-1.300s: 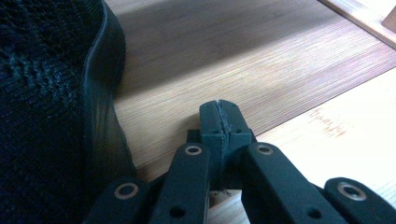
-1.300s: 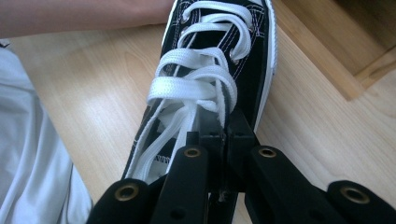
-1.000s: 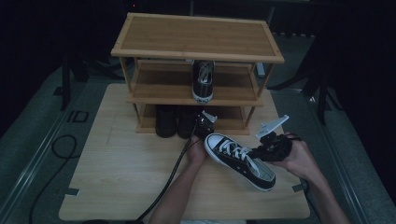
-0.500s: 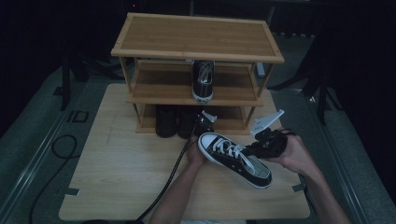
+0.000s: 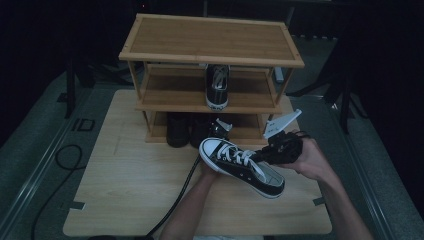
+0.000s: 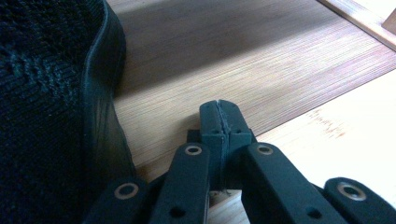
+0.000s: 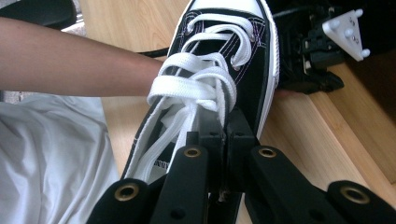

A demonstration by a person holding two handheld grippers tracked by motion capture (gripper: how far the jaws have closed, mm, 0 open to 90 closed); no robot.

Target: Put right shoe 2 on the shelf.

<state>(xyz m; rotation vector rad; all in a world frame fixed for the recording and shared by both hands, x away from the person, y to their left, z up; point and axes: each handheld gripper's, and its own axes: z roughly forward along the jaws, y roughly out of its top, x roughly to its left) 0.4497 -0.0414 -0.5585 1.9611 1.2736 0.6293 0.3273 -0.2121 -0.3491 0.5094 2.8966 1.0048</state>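
A black sneaker (image 5: 242,165) with white laces and a white toe cap hangs tilted above the table. My right gripper (image 5: 263,156) is shut on its upper edge beside the laces (image 7: 196,88), as the right gripper view (image 7: 224,122) shows from close up. My left gripper (image 5: 216,129) sits just past the sneaker's toe, at the front of the rack's bottom shelf. Its jaws (image 6: 219,109) are shut with nothing between them, next to a dark shoe (image 6: 46,116). The left hand lies under the sneaker's toe.
A three-level wooden shoe rack (image 5: 210,45) stands at the back of the table (image 5: 125,190). A matching sneaker (image 5: 217,85) rests on its middle shelf and dark shoes (image 5: 177,129) on the bottom one. A black cable (image 5: 180,195) trails toward the front edge.
The right gripper has carried the sneaker left and up toward the rack, so its toe now lies close to the left gripper. The left gripper has stayed put.
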